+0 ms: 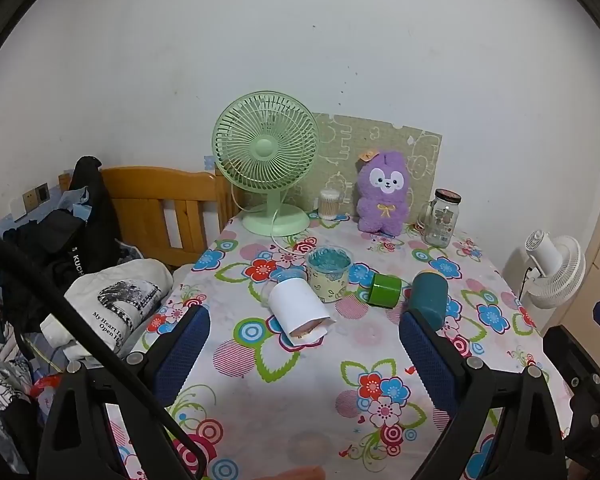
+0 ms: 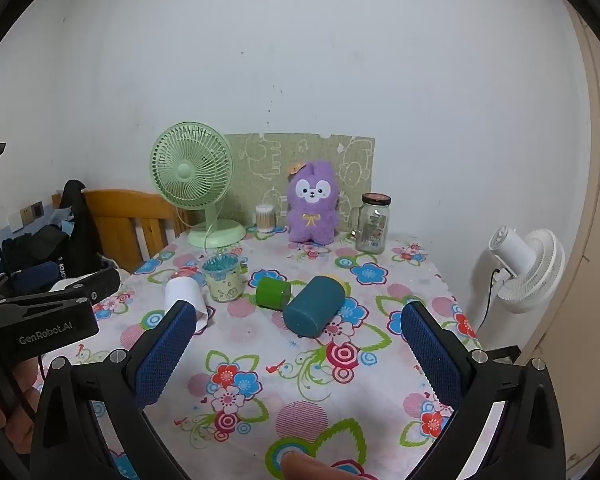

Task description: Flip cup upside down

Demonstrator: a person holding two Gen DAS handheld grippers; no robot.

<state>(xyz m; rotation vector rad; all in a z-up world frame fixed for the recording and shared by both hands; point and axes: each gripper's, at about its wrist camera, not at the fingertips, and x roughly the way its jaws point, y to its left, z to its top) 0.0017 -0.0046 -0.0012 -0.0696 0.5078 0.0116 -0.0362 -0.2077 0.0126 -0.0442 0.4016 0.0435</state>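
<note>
A white cup [image 1: 298, 307] lies on its side on the flowered tablecloth [image 1: 300, 380], mouth toward me. A dark teal cup [image 1: 430, 294] and a small green cup [image 1: 385, 289] also lie on their sides. A yellow patterned cup [image 1: 329, 274] stands upright behind them. My left gripper [image 1: 304, 354] is open, just in front of the white cup, holding nothing. My right gripper [image 2: 296, 354] is open and empty, in front of the teal cup [image 2: 314, 306]. The white cup [image 2: 186, 294], green cup [image 2: 273, 293] and yellow cup [image 2: 223, 277] also show there.
At the back stand a green desk fan [image 1: 266, 160], a cotton-swab tub [image 1: 329, 205], a purple plush [image 1: 384, 198] and a glass jar [image 1: 442, 218]. A wooden bed frame [image 1: 160, 208] with clothes is left. A white fan [image 1: 556, 272] stands right of the table.
</note>
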